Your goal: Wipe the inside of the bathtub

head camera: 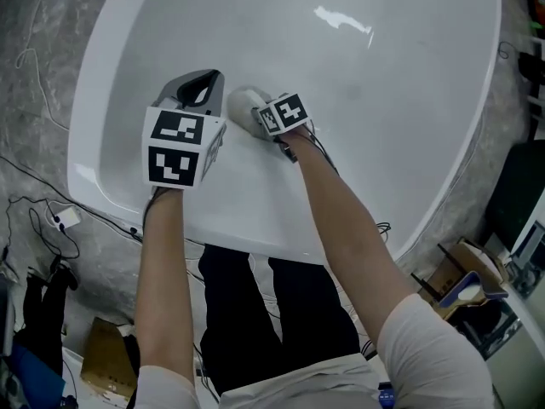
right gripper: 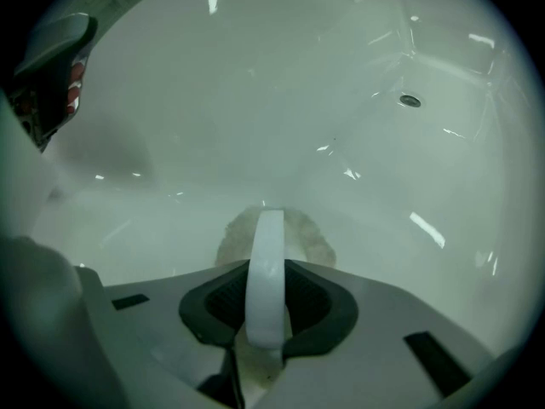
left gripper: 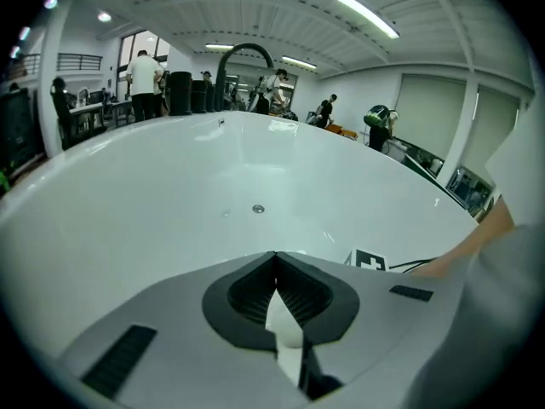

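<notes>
Right gripper (right gripper: 266, 271) clamps a fluffy white-handled pad (right gripper: 313, 239) against glossy white bathtub (right gripper: 255, 100).

Grey marbled floor (head camera: 34, 100), ceiling strip lights (left gripper: 366, 15) overhead.

A white bathtub (head camera: 409, 100) fills the upper frame. The left gripper (head camera: 203, 82) hangs over its near wall, marker cube facing up. Just beside it, the right gripper (head camera: 258, 118) holds a pale pad (head camera: 243, 105) against the tub's inner slope. A cardboard box (head camera: 106, 352) sits on the grey floor (head camera: 43, 75) below.
</notes>
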`<state>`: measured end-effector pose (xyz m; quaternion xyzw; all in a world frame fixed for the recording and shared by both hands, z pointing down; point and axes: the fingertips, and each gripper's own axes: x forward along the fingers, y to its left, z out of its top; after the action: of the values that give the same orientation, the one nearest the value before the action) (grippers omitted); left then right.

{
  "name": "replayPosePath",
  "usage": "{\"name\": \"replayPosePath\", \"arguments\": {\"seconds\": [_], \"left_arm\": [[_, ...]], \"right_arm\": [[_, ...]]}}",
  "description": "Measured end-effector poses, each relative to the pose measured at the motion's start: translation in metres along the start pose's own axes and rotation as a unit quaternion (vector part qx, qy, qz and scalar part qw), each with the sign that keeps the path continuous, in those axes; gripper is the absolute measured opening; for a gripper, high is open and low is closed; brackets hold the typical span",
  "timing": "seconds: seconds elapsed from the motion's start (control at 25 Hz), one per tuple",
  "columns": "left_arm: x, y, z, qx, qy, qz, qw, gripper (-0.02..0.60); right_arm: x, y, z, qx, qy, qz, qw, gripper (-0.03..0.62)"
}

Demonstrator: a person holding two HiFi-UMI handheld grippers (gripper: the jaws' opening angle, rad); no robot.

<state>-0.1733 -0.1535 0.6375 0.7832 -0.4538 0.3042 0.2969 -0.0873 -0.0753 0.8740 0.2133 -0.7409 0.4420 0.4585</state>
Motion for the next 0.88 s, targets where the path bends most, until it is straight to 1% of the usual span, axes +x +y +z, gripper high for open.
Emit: {"name": "replayPosePath", "arguments": {"seconds": [0.12,0.28,0.4,0.56,0.68,0.8,0.88], "left_arm": [[0.016,-0.009,-0.006,0.004,0.017,-0.015,0.9997,0.011],[0.037,-0.019,-0.014,0.003,0.030,-0.033,0.9990,0.011],[0.052,-0.026,-0.019,0.023,0.042,-0.048,0.9977,0.011],[0.073,-0.043,-0.024,0.026,0.053,-0.074,0.9955,0.011],[0.087,-0.064,-0.029,0.039,0.064,-0.100,0.9922,0.011],[0.103,-0.081,-0.027,0.044,0.065,-0.121,0.9895,0.011],[0.113,-0.087,-0.023,0.040,0.061,-0.128,0.9890,0.011]], "right_arm": [[-0.007,-0.011,-0.014,0.008,0.009,-0.006,1.000,0.094],[-0.015,-0.031,-0.034,0.014,0.023,-0.020,0.999,0.094],[-0.022,-0.043,-0.048,0.030,0.026,-0.024,0.999,0.094],[-0.032,-0.062,-0.066,0.043,0.028,-0.030,0.998,0.094],[-0.040,-0.073,-0.079,0.052,0.030,-0.034,0.998,0.094],[-0.045,-0.086,-0.090,0.056,0.037,-0.041,0.997,0.094],[-0.047,-0.095,-0.095,0.057,0.042,-0.047,0.996,0.094]]}}
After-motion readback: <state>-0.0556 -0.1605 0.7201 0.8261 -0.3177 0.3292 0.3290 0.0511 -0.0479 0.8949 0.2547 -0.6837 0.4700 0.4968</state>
